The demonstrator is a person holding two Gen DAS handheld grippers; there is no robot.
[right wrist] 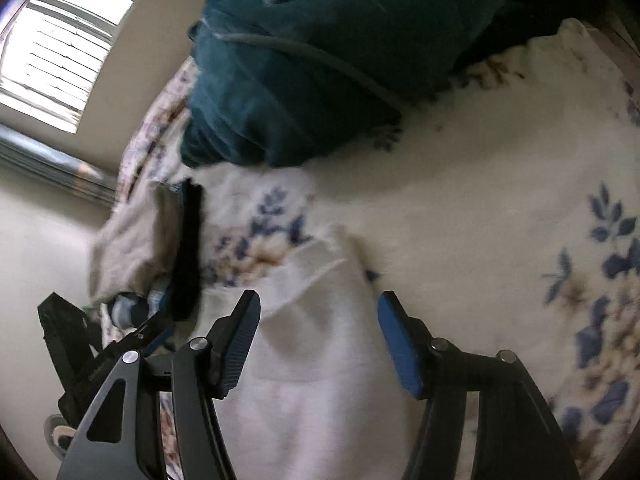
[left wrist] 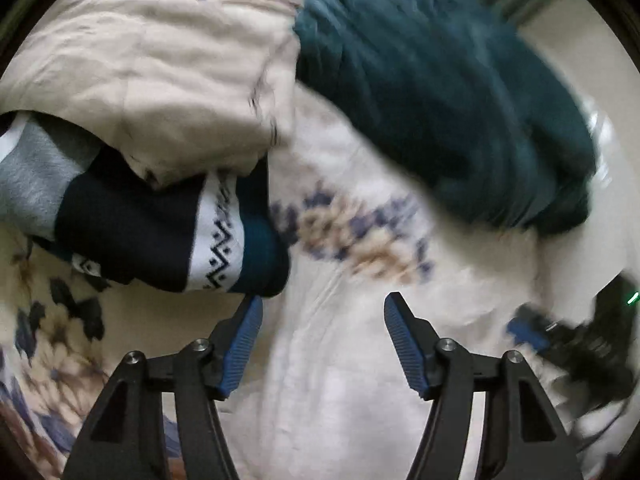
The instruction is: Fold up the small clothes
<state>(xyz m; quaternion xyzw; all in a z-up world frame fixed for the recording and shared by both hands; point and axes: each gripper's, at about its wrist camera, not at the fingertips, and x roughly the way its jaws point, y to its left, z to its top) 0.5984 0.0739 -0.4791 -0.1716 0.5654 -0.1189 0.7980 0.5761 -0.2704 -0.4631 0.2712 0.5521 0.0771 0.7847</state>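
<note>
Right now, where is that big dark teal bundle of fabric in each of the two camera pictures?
Left wrist view: the teal bundle fills the upper right, lying on the floral bedspread.
Right wrist view: the teal bundle sits at the top centre, above the white cloth.
Shared landmark: the floral bedspread, with its blue and tan flowers, lies under the bundle in both.

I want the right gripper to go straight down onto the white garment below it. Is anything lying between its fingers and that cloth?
Nothing visible does. The right gripper is open, with only bare white garment showing between and below its fingers. The teal blanket and the folded clothes lie farther off, clear of that path.
</note>
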